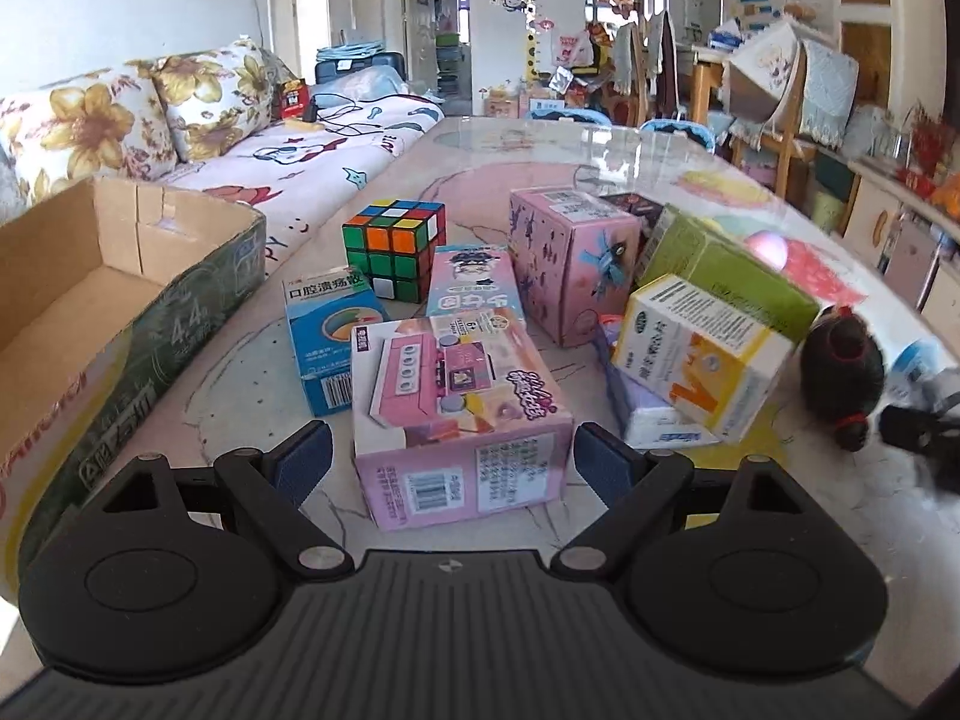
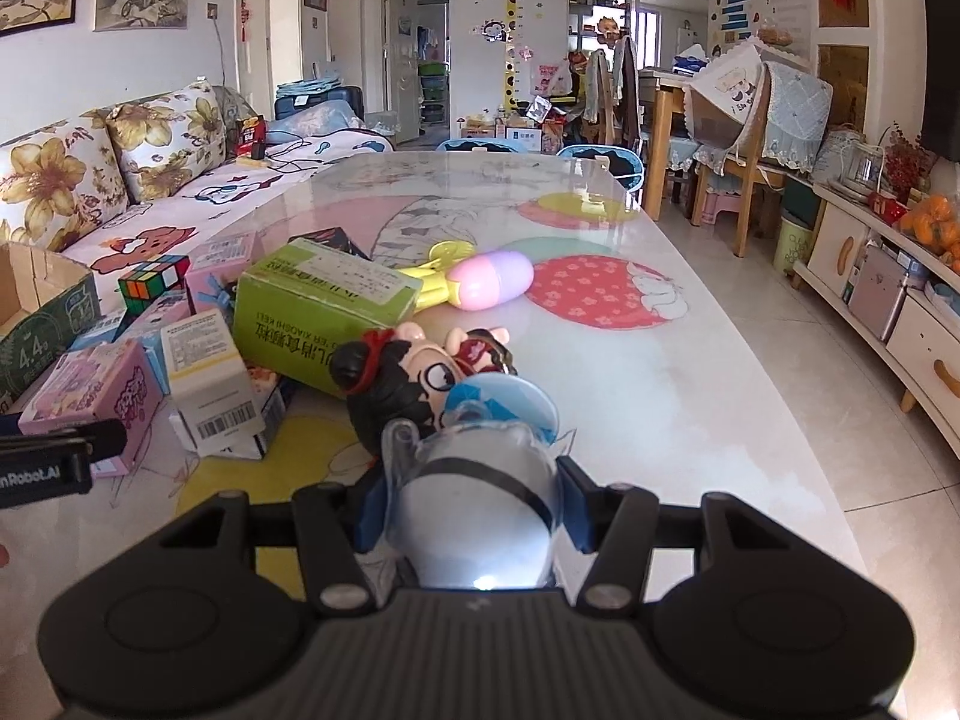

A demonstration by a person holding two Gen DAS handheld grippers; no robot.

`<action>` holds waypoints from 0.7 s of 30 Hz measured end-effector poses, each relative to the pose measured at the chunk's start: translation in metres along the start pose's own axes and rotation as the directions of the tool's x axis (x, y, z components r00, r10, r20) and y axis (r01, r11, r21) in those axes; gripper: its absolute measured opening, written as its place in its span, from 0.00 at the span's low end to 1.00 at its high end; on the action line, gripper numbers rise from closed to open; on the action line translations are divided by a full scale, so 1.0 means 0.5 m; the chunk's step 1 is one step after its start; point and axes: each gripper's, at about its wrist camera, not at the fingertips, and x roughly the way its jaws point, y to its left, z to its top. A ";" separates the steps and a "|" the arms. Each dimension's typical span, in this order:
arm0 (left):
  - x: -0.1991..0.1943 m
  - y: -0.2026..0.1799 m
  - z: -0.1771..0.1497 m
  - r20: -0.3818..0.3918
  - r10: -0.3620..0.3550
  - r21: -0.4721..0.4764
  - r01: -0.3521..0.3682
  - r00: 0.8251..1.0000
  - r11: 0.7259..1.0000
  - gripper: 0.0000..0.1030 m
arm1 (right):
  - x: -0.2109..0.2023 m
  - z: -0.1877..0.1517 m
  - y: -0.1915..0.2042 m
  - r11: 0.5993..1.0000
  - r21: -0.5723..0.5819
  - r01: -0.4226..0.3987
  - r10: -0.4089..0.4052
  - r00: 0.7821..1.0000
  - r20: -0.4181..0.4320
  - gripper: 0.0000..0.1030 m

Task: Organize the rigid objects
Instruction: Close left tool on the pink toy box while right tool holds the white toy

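My left gripper (image 1: 453, 459) is open, its blue pads on either side of the near end of a pink toy box (image 1: 459, 414) without touching it. Behind it lie a blue medicine box (image 1: 333, 339), a Rubik's cube (image 1: 393, 246), a tall pink box (image 1: 570, 264), a green box (image 1: 726, 270) and a white-and-yellow box (image 1: 702, 354). My right gripper (image 2: 471, 507) is shut on a clear round toy with a blue cap (image 2: 480, 498). Just beyond it lies a black-haired doll (image 2: 414, 378), also in the left wrist view (image 1: 843, 372).
An open cardboard carton (image 1: 108, 300) stands at the table's left edge, seen too in the right wrist view (image 2: 42, 312). A pink-and-purple capsule toy (image 2: 489, 282) with a yellow handle lies past the green box (image 2: 324, 306). A sofa (image 2: 150, 180) runs along the left.
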 end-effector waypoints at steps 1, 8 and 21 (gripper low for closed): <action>0.013 0.001 0.005 0.000 0.015 0.006 -0.015 1.000 1.000 1.00 | -0.002 0.001 -0.003 1.000 0.010 -0.003 0.003 1.000 0.001 0.54; 0.074 0.006 0.041 -0.019 0.041 0.052 -0.040 0.999 0.998 1.00 | -0.020 0.003 0.002 1.000 0.024 0.000 0.000 1.000 0.018 0.54; 0.048 0.080 0.064 0.007 -0.009 0.074 0.008 1.000 0.997 0.87 | -0.063 0.023 0.049 1.000 0.018 0.015 -0.017 0.995 0.099 0.54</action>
